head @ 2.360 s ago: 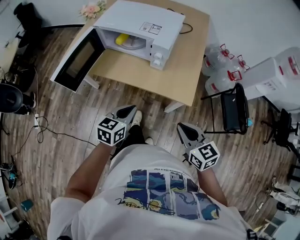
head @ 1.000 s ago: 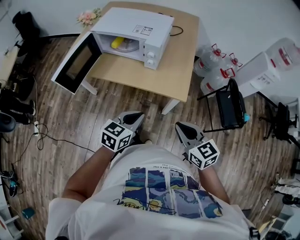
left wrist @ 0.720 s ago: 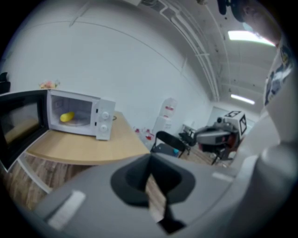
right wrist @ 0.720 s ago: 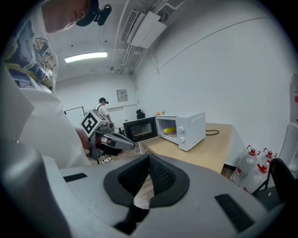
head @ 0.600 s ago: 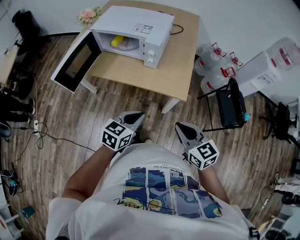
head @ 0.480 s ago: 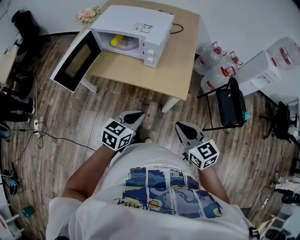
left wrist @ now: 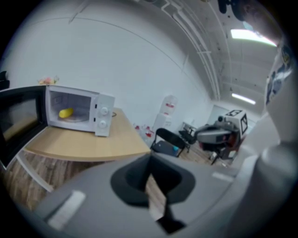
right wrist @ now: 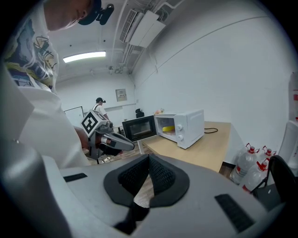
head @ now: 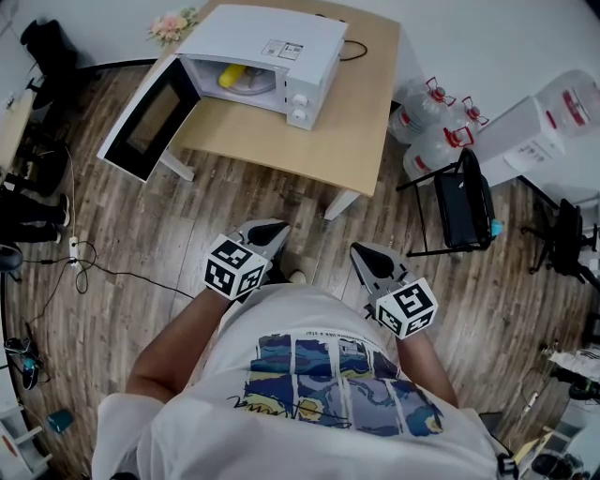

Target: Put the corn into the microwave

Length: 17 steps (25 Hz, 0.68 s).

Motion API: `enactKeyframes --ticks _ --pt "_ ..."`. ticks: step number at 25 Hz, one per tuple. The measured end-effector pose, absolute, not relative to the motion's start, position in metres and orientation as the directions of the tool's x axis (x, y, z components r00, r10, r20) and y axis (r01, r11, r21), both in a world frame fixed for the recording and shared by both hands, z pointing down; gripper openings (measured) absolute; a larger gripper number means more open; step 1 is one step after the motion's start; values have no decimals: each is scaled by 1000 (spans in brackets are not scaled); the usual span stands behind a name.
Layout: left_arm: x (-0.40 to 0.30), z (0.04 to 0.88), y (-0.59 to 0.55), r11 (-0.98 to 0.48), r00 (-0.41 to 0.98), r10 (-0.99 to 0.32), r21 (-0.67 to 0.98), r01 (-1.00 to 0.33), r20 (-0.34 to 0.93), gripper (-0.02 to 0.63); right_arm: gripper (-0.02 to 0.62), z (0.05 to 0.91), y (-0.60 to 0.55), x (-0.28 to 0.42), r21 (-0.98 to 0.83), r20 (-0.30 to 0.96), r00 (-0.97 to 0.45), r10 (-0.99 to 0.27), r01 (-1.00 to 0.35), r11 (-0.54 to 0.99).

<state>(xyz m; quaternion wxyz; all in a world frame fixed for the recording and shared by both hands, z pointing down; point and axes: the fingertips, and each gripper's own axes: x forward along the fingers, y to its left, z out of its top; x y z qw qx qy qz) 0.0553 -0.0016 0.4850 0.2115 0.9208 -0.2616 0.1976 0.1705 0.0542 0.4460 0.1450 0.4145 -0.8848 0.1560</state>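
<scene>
Corn: yellow cob [head: 231, 75] lying inside the microwave [head: 272, 42], on the turntable, upper middle of the head view; it shows again as a small yellow shape in the cavity in the left gripper view [left wrist: 65, 112].
Microwave: white, set on the far left part of the table [head: 352, 131], with its knobs on the right face.
Door: microwave door [head: 141, 120] is wide open, sticking out past the table edge toward the upper left.
Left claw: [head: 267, 232] clenched, jaws pressed together on nothing [left wrist: 150, 160]; low centre-left of the frame, close to the person's body, well apart from the table.
Right claw: [head: 367, 255] also clenched and empty [right wrist: 149, 160], just right of centre, level with the left one.
In between: bare plank floor [head: 178, 216] and a white table leg [head: 342, 203].
Right side: water bottles [head: 436, 122] with red caps, a black chair [head: 464, 208] just below them, and white boxes [head: 553, 136] at the right edge.
Left side: cable [head: 103, 272] trailing across the floor.
Far corner: pink flowers [head: 171, 23] beside the microwave, top left.
</scene>
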Motion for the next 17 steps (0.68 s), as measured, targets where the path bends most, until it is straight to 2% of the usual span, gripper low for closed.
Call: enactKeyframes --ticks 17 --pt "57 494 -25 -767 773 -404 280 -578 490 9 9 453 32 181 -154 396 -605 -691 -785 600"
